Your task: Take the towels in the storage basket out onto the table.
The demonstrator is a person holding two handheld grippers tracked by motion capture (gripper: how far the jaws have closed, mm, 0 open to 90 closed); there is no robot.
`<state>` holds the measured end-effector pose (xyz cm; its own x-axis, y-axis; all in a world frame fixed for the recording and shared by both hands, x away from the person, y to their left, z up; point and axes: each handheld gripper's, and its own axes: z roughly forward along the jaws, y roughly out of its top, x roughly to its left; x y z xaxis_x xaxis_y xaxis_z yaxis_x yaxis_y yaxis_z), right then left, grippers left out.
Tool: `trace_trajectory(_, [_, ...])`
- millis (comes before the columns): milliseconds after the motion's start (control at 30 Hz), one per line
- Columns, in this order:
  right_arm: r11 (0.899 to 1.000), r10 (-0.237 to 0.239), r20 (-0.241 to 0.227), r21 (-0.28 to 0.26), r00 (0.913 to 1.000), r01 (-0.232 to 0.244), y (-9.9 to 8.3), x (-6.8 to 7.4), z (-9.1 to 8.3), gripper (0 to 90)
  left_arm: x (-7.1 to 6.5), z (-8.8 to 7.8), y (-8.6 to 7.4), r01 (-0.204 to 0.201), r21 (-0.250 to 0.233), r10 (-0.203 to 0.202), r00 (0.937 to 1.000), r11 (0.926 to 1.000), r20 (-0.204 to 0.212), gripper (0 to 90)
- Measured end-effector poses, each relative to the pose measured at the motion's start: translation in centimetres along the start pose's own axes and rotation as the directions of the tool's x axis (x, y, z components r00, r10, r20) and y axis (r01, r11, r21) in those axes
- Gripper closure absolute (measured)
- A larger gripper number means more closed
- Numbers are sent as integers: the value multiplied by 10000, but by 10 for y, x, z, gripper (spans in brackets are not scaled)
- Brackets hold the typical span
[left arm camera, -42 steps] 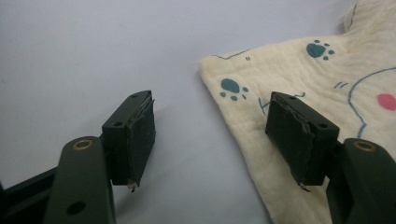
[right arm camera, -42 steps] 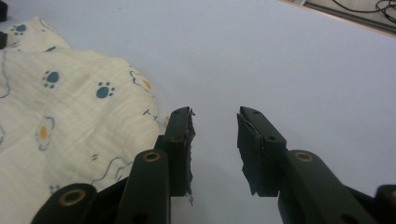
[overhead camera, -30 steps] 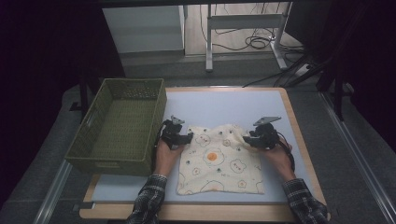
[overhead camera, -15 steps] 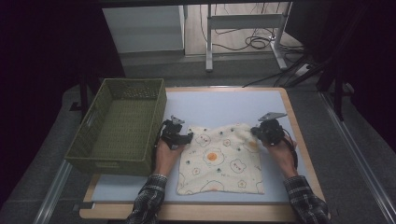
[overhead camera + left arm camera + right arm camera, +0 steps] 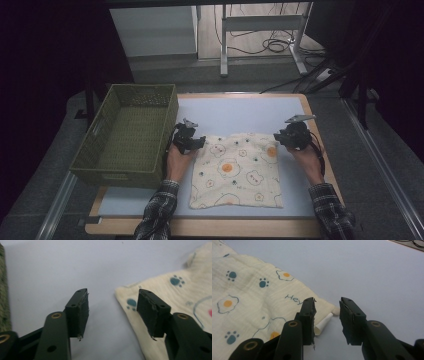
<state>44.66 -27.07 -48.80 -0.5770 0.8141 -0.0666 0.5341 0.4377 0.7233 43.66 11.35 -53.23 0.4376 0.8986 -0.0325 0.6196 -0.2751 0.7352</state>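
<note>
At the centre of the high view, the printed cloth lies flat on the counter. The left hand-held gripper and right hand-held gripper sit at its two upper corners, each with jaws apart and holding nothing. "Hey" is printed near the right corner, by a small white tag.

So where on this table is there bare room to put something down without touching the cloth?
The broad blue strip beyond the cloth, between the basket and the table's far right corner, is bare. A narrower strip runs along the cloth's right side. It is crowded at the cloth's far corners, where the left hand-held gripper and right hand-held gripper sit.
</note>
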Motion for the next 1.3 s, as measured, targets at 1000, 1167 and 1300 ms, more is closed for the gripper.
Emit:
trace_trajectory(1000, [9996, 249, -110, -134, 9996, -250, 18, -9, 17, 883, -1, -9, 31, -897, -738, 908, 9958, 9932, 118, 884])
trace_trajectory(1167, [9985, 242, -402, -483, 9989, -261, 14, -9, 0, 884, -4, -23, 19, -729, -1042, 747, 9971, 9919, 129, 880])
trace_trajectory(1300, [9972, 249, -777, -691, 9967, -303, 7, -8, -15, 884, -10, -35, 11, -787, -1171, 807, 9967, 9900, 118, 881])
